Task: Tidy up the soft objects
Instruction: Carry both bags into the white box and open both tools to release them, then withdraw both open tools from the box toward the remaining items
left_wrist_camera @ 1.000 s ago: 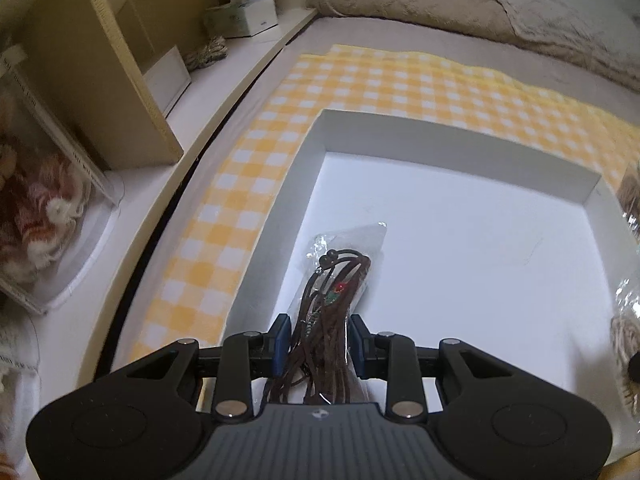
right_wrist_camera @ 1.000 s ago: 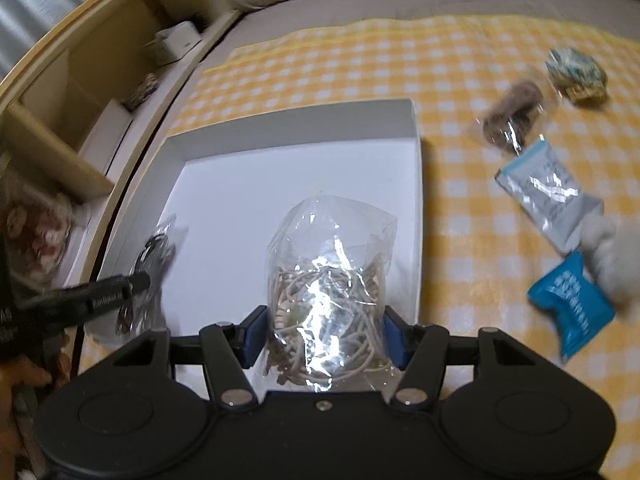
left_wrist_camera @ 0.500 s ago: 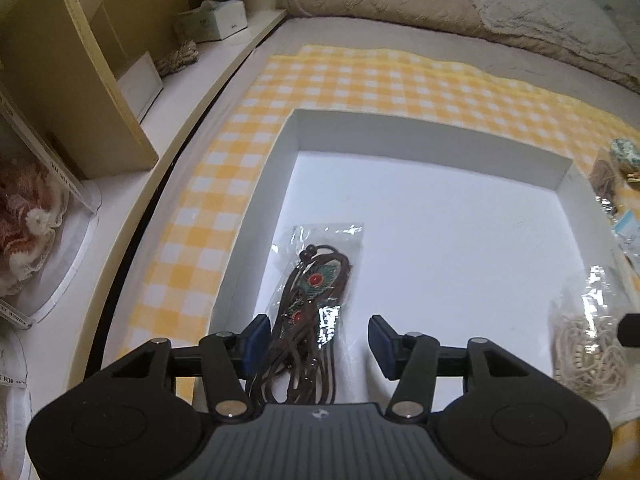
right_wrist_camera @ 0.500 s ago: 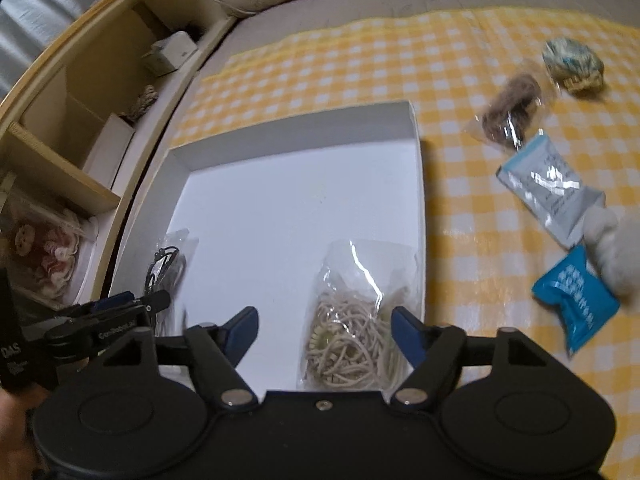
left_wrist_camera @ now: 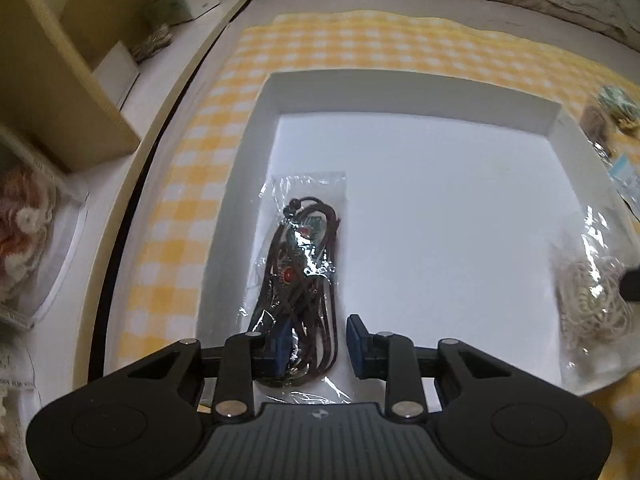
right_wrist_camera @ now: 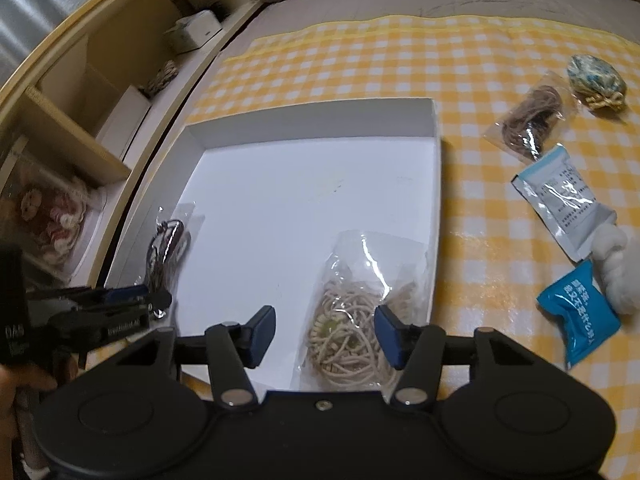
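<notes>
A shallow white box [left_wrist_camera: 412, 92] [right_wrist_camera: 312, 120] lies on a yellow checked cloth. Inside at its left, a clear bag of dark brown cord [left_wrist_camera: 302, 264] [right_wrist_camera: 168, 248] lies flat, its near end between the spread fingers of my left gripper [left_wrist_camera: 318, 346], which is open. At the box's right, a clear bag of beige cord [right_wrist_camera: 356, 320] [left_wrist_camera: 592, 292] rests on the floor of the box, and my right gripper [right_wrist_camera: 326, 334] is open above its near end. The left gripper [right_wrist_camera: 132, 300] also shows at the left of the right wrist view.
On the cloth right of the box lie a bag of brown cord [right_wrist_camera: 528, 120], a blue-green bundle [right_wrist_camera: 594, 80], a pale sachet [right_wrist_camera: 564, 200], a blue packet [right_wrist_camera: 578, 312] and a white fluffy thing [right_wrist_camera: 618, 264]. A wooden shelf unit [left_wrist_camera: 68, 80] runs along the left.
Both grippers opened and let go of their bags, which now lie in the box. Both have drawn back towards the near edge.
</notes>
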`<state>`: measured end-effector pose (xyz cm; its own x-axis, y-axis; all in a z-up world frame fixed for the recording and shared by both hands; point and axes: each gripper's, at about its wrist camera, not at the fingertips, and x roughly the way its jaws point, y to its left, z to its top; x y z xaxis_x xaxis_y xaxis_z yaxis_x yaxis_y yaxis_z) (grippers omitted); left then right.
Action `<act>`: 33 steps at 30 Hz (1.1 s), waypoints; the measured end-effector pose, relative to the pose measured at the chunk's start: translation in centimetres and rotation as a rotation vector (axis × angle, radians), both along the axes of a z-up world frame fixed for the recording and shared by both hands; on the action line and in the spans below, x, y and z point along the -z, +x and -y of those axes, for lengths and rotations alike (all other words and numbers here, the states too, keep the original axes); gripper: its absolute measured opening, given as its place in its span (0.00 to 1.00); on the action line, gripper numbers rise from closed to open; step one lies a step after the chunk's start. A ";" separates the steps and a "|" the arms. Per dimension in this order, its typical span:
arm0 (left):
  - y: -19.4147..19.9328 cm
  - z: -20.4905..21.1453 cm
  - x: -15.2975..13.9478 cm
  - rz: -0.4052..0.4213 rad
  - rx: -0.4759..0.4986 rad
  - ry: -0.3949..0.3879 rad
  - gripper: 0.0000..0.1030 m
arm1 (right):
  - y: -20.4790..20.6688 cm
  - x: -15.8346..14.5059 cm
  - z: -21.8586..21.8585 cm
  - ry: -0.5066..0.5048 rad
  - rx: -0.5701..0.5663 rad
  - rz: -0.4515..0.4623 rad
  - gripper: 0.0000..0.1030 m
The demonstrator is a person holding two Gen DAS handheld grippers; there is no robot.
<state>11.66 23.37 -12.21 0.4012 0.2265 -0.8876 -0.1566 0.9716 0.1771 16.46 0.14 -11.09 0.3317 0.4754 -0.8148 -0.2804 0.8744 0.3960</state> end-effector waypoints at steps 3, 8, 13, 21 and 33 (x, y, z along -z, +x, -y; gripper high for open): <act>-0.1 -0.4 -0.2 0.010 -0.017 -0.012 0.32 | 0.1 0.4 -0.1 -0.016 -0.009 0.003 0.54; -0.2 0.3 -0.8 0.034 -0.007 -0.022 0.32 | 0.2 1.2 -0.5 -0.065 -0.037 0.022 0.53; -0.4 0.9 -1.6 0.059 -0.006 -0.048 0.40 | 0.2 1.3 -0.5 -0.083 -0.043 0.021 0.51; -1.0 2.4 -3.8 0.128 0.015 -0.083 0.50 | -0.5 -1.0 0.9 -0.036 -0.039 0.059 0.51; -4.2 3.8 -7.4 0.230 0.004 -0.110 0.77 | -2.7 -4.5 3.4 -0.052 -0.065 0.230 0.77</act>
<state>7.47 19.60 -4.79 0.5965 0.1311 -0.7919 -0.1763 0.9839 0.0301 13.75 -3.23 -6.63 0.4813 0.4611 -0.7454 -0.4147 0.8690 0.2698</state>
